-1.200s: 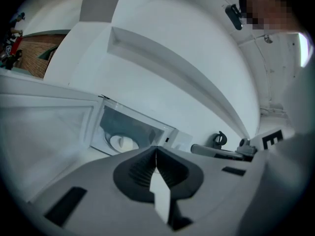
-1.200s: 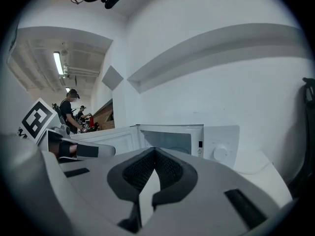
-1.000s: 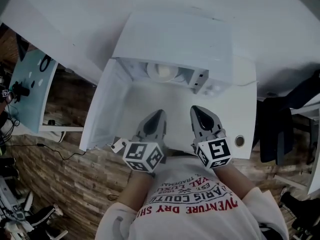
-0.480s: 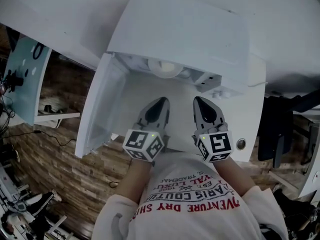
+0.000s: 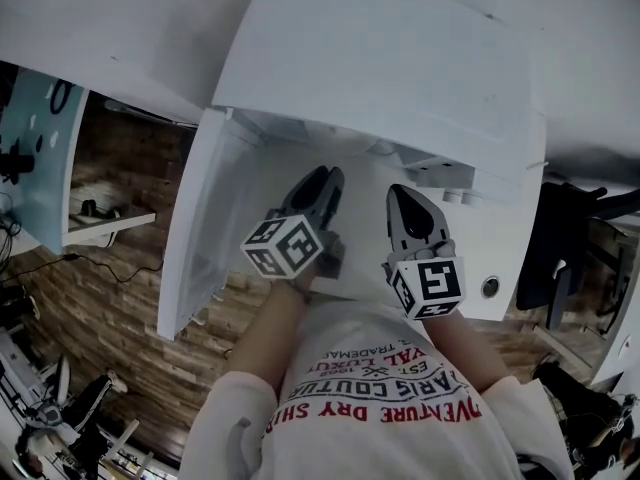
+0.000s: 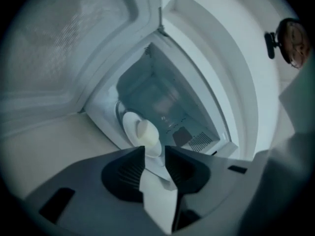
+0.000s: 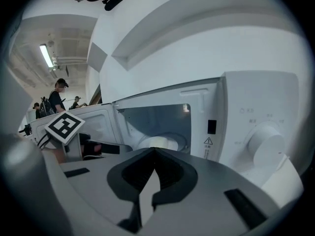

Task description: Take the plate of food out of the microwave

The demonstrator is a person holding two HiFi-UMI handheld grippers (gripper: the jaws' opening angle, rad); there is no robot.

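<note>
over brown plank floor [image 5: 120,368], white table [image 5: 365,193] bears microwave [image 5: 380,58].

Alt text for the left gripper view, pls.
Left gripper, jaws opening with nothing between them, points into the open microwave at a plate of food inside. The door stands swung open at left.

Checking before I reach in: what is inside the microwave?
A white plate carrying a pale rounded lump of food sits inside the microwave. In the head view the microwave's top covers them; what the food is can't be told.
</note>
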